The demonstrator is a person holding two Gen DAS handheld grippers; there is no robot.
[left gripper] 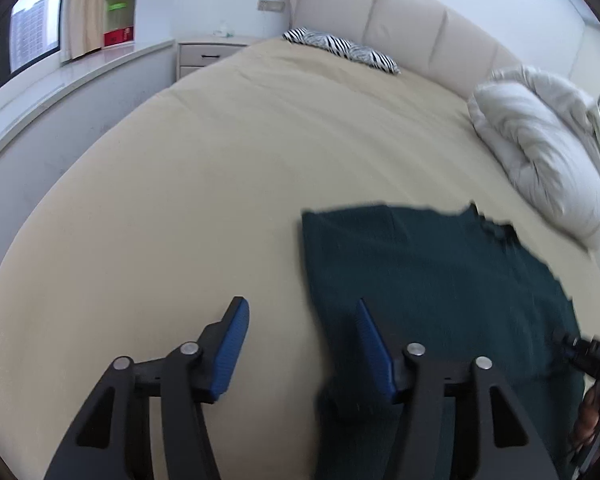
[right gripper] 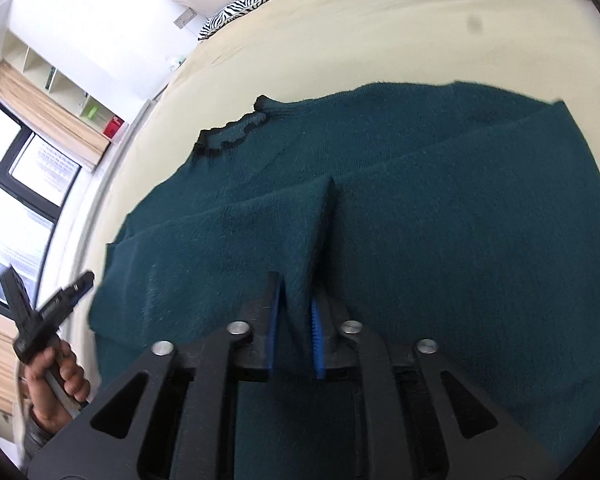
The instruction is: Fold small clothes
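Your left gripper hangs with its blue-padded jaws well apart and nothing between them: bare beige bedsheet lies under the gap, and the dark teal knitted sweater begins just at the inner side of its right-hand finger. By the look of it that side's fold is laid down and the tool is free to go for the next edge. Your right gripper is another matter — a raised ridge of the same sweater stands up between its blue pads, and the jaws are only slightly apart. Whether the pads are pressing the knit or merely flanking it cannot be told, though the cloth tents upward there, which suggests it is being lifted to carry a panel across. Ahead of that tool the sweater lies spread flat on the bed, its dark ribbed collar up and to the left, one long fold line running across the body. Beyond it sit a zebra-striped pillow and, further off, a crumpled white duvet, both well apart from the work. No basket, box or drawer for finished clothes shows near either tool; the open wall shelves far ahead of the left tool hold only a red box and small items too distant to name.
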